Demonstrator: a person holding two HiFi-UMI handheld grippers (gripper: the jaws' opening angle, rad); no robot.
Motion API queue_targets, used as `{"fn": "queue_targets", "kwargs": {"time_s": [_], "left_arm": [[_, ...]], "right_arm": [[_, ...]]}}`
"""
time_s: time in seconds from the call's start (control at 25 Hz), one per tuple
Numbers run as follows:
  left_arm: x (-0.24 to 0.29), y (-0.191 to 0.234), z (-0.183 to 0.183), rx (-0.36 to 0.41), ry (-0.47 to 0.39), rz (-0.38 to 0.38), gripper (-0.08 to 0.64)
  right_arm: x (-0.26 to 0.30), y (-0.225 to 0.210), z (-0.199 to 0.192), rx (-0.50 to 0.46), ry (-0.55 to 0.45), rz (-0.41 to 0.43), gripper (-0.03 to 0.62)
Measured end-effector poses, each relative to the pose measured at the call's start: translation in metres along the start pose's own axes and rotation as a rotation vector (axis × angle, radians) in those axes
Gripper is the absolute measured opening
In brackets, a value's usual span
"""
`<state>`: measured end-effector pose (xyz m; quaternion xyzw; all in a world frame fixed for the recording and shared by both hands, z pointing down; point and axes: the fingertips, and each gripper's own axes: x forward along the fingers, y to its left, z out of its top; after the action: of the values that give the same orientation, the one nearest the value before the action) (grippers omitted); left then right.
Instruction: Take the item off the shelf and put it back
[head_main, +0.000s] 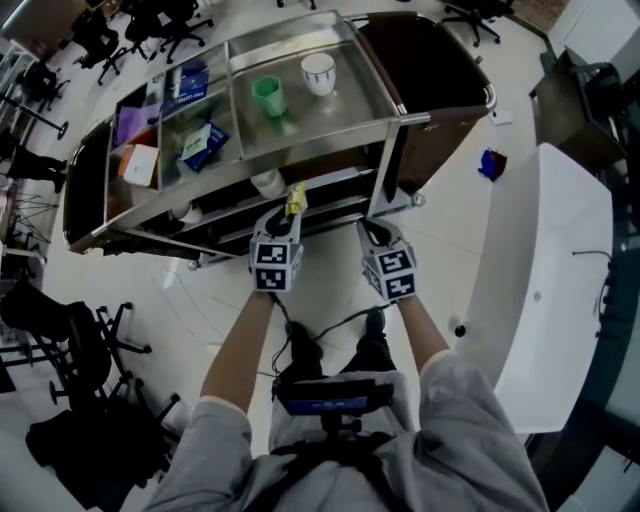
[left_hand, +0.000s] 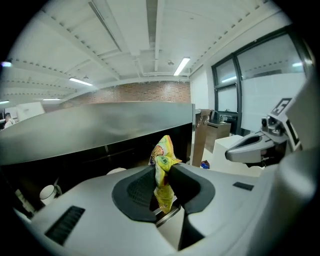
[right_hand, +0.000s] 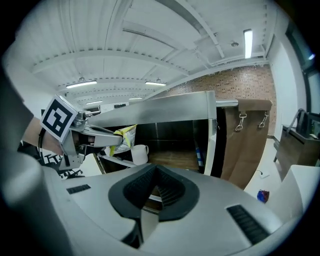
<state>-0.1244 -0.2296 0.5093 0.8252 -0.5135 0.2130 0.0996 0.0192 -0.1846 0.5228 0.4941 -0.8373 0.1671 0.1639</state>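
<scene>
The shiny cart (head_main: 345, 110) has a top tray and darker shelves below. The left gripper (head_main: 290, 218) squeezes a yellow snack bag (head_main: 295, 198) just outside the cart's front edge, by the lower shelves. The right gripper (head_main: 372, 232) is closed on nothing. I think the bag is already off its shelf. Putting it back is left.

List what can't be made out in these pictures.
Packet print: in the left gripper view it is crumpled and half buried in the left tongs; in the head view it is too small.
Lower shelf contents: in the head view the cart's top tray covers most of them.
Box labels: in the head view they are too small to read.
</scene>
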Motion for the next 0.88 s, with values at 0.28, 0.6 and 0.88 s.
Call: {"fn": "queue_targets", "kwargs": {"time_s": [0.28, 0.6, 0.88], "left_arm": [[-0.072, 0.008, 0.005, -0.075, -0.045, 0.046, 0.087], [-0.126, 0.037, -0.015, -0.137, -0.083, 0.132, 0.087], [-0.156, 0.051, -0.038, -0.196, -0.062, 0.2, 0.086]], "right_arm": [[-0.025, 0.024, 0.005, -0.031, 0.007, 0.039, 0.009], [-0.036, 0.044, 0.006, -0.063, -0.01, 0.067, 0.009], [-0.039, 0.056, 0.0, -0.031, 0.0, 0.076, 0.009]]}}
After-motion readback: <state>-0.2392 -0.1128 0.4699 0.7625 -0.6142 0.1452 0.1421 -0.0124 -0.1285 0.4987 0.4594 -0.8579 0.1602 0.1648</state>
